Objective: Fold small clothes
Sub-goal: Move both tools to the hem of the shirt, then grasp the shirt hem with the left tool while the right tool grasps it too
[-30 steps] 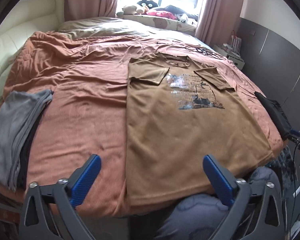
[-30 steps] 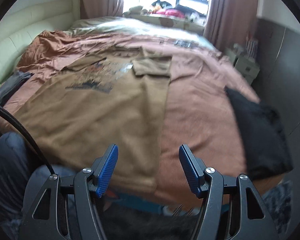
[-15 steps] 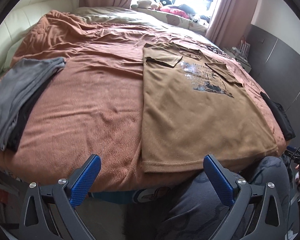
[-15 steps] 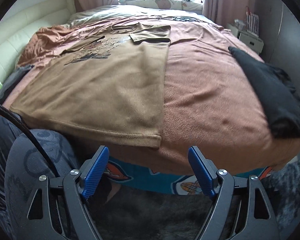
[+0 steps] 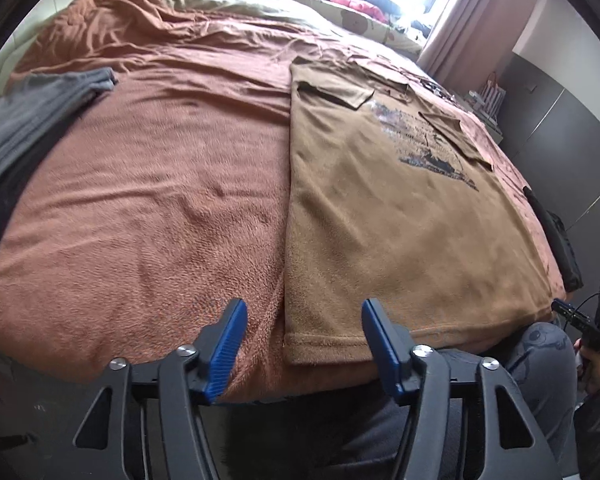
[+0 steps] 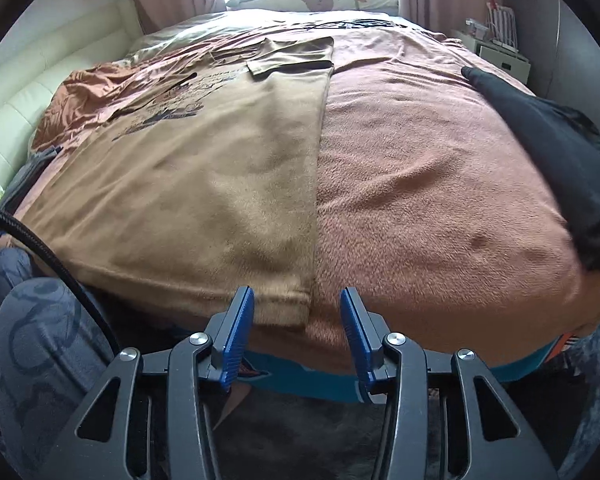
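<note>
A tan T-shirt (image 5: 384, 216) with a dark print lies flat on the rust-brown blanket, both sleeves folded in, its hem at the near bed edge. It also shows in the right wrist view (image 6: 204, 184). My left gripper (image 5: 302, 340) is open, its blue pads on either side of the hem's left corner, not touching it. My right gripper (image 6: 297, 328) is open, its pads on either side of the hem's right corner (image 6: 296, 308).
A grey folded stack (image 5: 24, 120) lies at the bed's left side. A black garment (image 6: 556, 160) lies at the right side. The rust-brown blanket (image 5: 148, 208) covers the bed. The person's knees (image 6: 32, 344) are at the bed's near edge. Nightstand (image 6: 496, 52) far right.
Both grippers have moved down and in to the shirt's hem corners. Both jaws have narrowed but stay open. The shirt has not moved.
</note>
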The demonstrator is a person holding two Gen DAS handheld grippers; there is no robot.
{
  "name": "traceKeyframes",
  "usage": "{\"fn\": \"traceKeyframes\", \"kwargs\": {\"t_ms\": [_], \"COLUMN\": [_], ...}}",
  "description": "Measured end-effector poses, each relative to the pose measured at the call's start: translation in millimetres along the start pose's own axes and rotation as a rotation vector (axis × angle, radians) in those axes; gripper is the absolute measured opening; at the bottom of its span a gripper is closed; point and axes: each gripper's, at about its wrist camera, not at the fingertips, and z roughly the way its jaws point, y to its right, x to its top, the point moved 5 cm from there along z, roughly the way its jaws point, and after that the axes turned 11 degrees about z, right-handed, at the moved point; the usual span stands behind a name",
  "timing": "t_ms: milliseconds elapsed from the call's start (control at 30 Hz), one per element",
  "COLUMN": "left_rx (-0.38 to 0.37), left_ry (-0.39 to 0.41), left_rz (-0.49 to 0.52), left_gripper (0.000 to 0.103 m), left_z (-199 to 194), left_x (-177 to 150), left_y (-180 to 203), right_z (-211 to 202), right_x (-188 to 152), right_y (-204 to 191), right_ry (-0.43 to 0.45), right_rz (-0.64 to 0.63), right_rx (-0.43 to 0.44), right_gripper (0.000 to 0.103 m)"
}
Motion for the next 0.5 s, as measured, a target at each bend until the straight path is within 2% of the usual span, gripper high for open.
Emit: {"fn": "traceKeyframes", "kwargs": {"t_ms": [67, 133, 300, 433, 500], "left_rx": [-0.014, -0.023, -0.034, -0.031, -0.035], "left_ry": [-0.016, -0.032, -0.057, -0.053, -0.047], "left_rz": [0.001, -0.010, -0.025, -0.028, -0.059], "left_gripper": [0.044, 0.037, 0.035, 0.034, 0.029], "left_z": [6.7, 13.2, 26.4, 30.5, 31.3], "left_x": [-0.2, -0.5, -2.2, -1.3, -0.1], "left_y": [0.1, -2.0, -6.4, -8.4, -14.0], "right_z": [4.5, 7.8, 14.6, 19.5, 21.6], "right_x": [2.2, 4.1, 8.8, 12.8, 14.5], "right_y": [3.2, 5.1, 8.4, 12.6, 14.6], "right_ry": [-0.014, -0.020, -0.031, -0.036, -0.041], "right_rz": [0.022, 0.047, 0.073, 0.114, 0.141], "right_rx": [0.023, 0.040, 0.069, 0.095, 0.112], "right_gripper": [0.043, 0.042, 0.035, 0.035, 0.035]}}
